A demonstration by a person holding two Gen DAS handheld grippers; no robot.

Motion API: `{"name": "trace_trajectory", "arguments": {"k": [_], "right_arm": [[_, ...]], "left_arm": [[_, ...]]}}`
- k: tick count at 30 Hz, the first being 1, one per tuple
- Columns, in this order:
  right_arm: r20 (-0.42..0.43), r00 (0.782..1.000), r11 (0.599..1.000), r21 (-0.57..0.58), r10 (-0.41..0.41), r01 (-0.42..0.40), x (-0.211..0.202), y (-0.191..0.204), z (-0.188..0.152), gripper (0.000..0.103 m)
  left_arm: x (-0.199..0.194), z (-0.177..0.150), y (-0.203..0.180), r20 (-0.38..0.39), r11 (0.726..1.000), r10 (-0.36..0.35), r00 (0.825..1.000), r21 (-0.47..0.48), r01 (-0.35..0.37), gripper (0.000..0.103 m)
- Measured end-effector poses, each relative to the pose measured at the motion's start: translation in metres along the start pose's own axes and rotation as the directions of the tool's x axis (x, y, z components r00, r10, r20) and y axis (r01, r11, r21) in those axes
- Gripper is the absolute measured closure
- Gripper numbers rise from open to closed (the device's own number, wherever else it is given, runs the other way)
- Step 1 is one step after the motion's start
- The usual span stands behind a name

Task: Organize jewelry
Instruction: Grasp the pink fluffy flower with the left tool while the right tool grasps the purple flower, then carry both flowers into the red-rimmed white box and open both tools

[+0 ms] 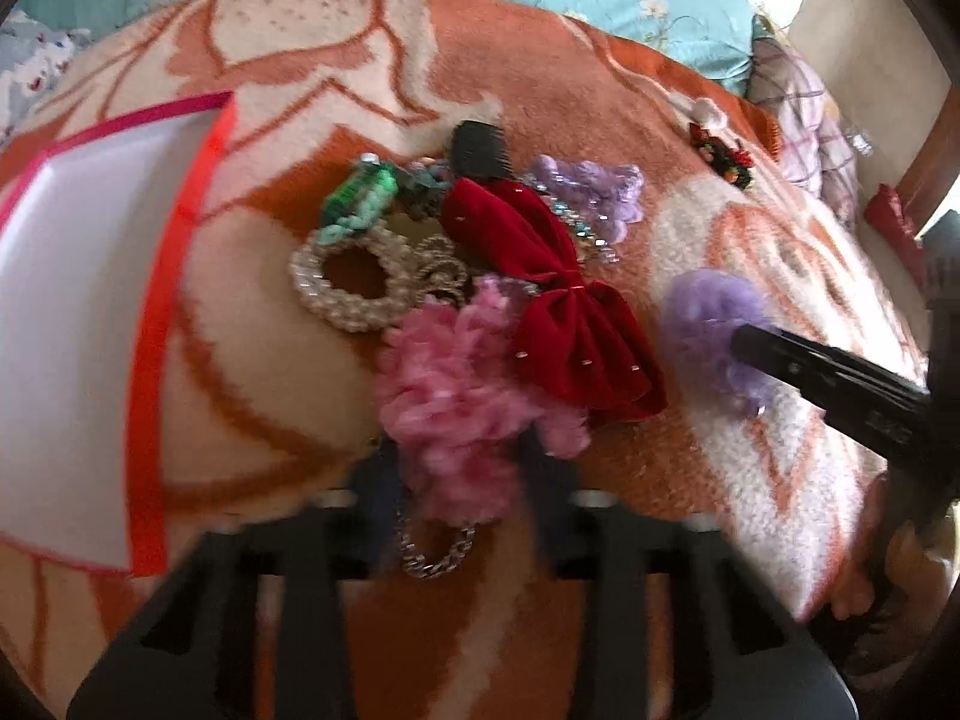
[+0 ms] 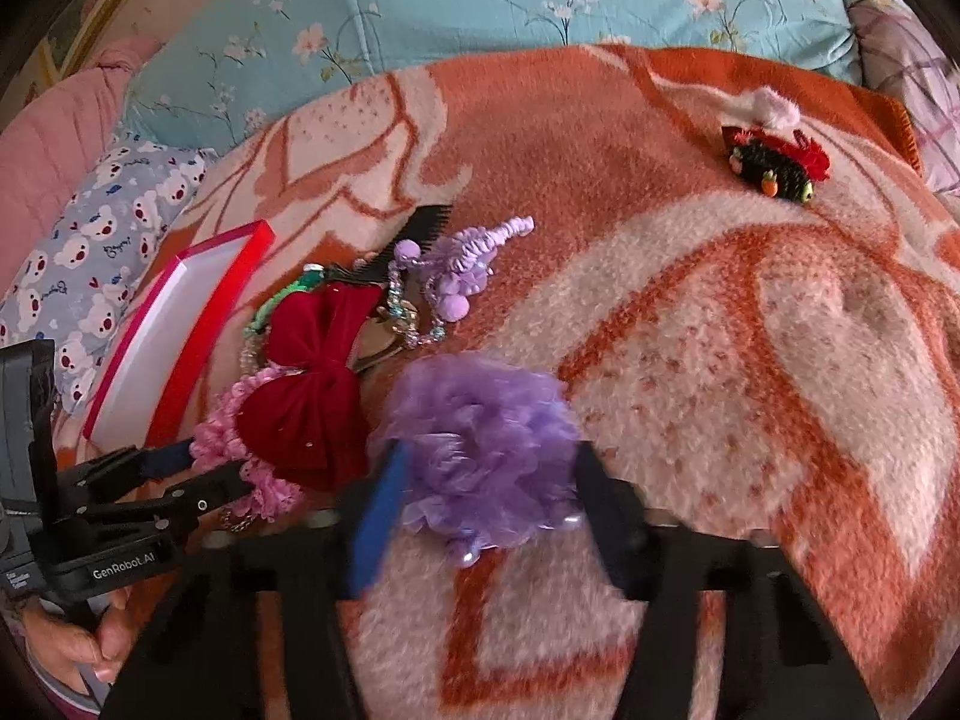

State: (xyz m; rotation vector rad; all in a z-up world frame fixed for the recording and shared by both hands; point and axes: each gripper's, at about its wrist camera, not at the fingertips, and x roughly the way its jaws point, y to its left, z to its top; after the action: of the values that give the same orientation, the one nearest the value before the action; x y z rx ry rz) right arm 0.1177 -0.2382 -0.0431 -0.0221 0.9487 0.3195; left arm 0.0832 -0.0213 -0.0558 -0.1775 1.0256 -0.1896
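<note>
A heap of hair accessories lies on an orange and cream blanket (image 1: pixel 750 276): a red velvet bow (image 1: pixel 552 294), a pearl ring scrunchie (image 1: pixel 351 282), a green clip (image 1: pixel 360 195), a black comb (image 1: pixel 480 147) and a lilac beaded piece (image 1: pixel 594 192). My left gripper (image 1: pixel 459 474) stands with its fingers on either side of a pink frilly scrunchie (image 1: pixel 462 378), with a silver chain (image 1: pixel 432 552) under it. My right gripper (image 2: pixel 489 498) is open around a purple frilly flower (image 2: pixel 486 438), which also shows in the left wrist view (image 1: pixel 708 324). An open red-edged white box (image 1: pixel 72 300) lies to the left.
A small black, red and green knitted clip (image 2: pixel 774 165) and a white fluffy bit (image 2: pixel 771 105) lie apart at the far right of the blanket. A blue floral sheet (image 2: pixel 480 6) and a bear-print pillow (image 2: pixel 102 240) lie behind.
</note>
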Motion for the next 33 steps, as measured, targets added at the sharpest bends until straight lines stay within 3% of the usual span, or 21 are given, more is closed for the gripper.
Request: {"name": "trace_trajectory", "arguments": {"k": [2, 5, 14, 25, 33], "right_arm": [[0.005, 1.000, 1.000, 0.010, 0.014, -0.014, 0.001, -0.003, 0.001, 0.084], [0.045, 0.999, 1.000, 0.007, 0.025, -0.026, -0.009, -0.003, 0.002, 0.098], [0.127, 0.989, 0.997, -0.029, 0.080, -0.077, -0.047, 0.013, 0.002, 0.102], [0.137, 0.970, 0.974, -0.133, 0.200, -0.182, -0.052, 0.077, 0.010, 0.102], [0.088, 0.929, 0.923, -0.184, 0.359, -0.339, -0.034, 0.145, 0.018, 0.102]], "left_arm": [[-0.004, 0.000, -0.001, 0.013, 1.000, -0.015, 1.000, 0.006, 0.015, 0.090], [-0.016, -0.001, -0.003, 0.034, 0.999, -0.041, 0.999, 0.016, 0.040, 0.093], [-0.058, -0.007, 0.000, 0.103, 0.999, -0.041, 0.994, 0.020, 0.039, 0.094], [-0.108, -0.018, 0.049, 0.190, 0.995, 0.069, 0.979, -0.083, -0.054, 0.094], [-0.130, -0.025, 0.104, 0.215, 0.974, 0.169, 0.962, -0.187, -0.130, 0.094]]}}
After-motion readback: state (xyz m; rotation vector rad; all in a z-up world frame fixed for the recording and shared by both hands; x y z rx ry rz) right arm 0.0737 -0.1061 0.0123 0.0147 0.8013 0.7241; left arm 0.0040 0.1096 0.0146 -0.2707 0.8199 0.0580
